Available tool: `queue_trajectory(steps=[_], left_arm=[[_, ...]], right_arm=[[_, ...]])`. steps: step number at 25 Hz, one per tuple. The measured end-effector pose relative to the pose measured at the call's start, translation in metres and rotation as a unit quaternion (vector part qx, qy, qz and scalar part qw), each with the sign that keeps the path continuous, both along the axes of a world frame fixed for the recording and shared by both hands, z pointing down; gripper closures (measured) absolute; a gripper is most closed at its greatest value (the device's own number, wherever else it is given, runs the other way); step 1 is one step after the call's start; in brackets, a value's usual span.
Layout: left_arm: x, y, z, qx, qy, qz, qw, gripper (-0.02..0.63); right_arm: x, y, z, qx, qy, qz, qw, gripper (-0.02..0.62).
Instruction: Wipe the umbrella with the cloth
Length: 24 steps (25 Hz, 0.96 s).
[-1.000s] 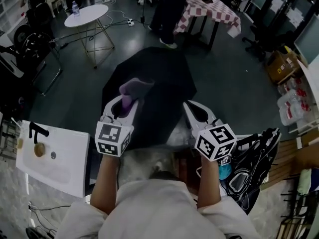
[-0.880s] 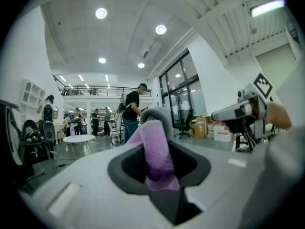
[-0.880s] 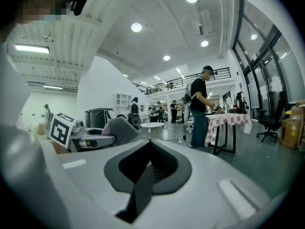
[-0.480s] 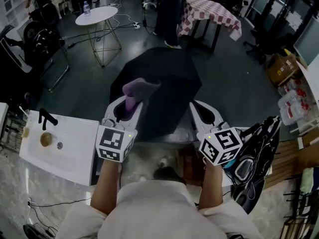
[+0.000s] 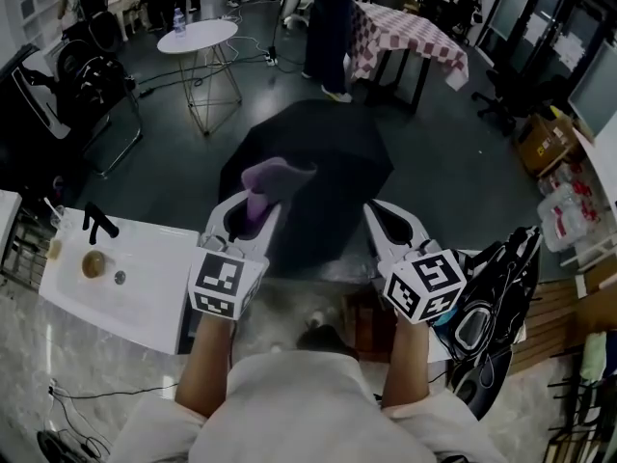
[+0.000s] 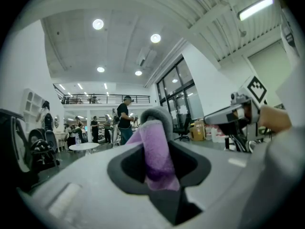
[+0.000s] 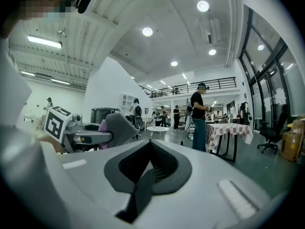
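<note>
A black umbrella [image 5: 318, 162] lies open on the dark floor ahead of me. My left gripper [image 5: 254, 204] is held level above its near left edge, shut on a purple cloth [image 5: 274, 176] that sticks up out of the jaws. In the left gripper view the cloth [image 6: 156, 149] fills the notch between the jaws. My right gripper [image 5: 378, 216] is beside it over the umbrella's near right edge, shut with nothing in it. The right gripper view shows its jaws [image 7: 150, 146] closed and the left gripper [image 7: 90, 133] alongside.
A white sink unit [image 5: 135, 287] stands at my left and a black bag [image 5: 492, 297] at my right. Beyond the umbrella are a round white table [image 5: 198, 37], a checked-cloth table [image 5: 410, 32] and a standing person [image 5: 328, 17]. Boxes [image 5: 545, 128] sit at the right.
Both grippers have travelled together with my body and risen slightly. The floor scene has slid rightward in the head view. The cloth stays gripped and the right jaws stay closed.
</note>
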<state>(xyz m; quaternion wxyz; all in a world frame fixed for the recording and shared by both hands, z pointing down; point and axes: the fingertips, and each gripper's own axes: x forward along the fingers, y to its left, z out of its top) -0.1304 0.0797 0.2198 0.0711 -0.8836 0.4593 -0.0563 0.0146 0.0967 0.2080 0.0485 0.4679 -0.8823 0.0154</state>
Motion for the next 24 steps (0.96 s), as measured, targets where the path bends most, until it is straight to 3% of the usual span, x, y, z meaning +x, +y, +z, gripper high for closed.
queue_trajectory(steps=[24], left_arm=[[-0.005,0.02,0.008,-0.013,-0.001,0.006,0.9999,0.487]], right_arm=[[-0.009,0.018,0.006,-0.005,-0.003,-0.009,1.0,0.591]])
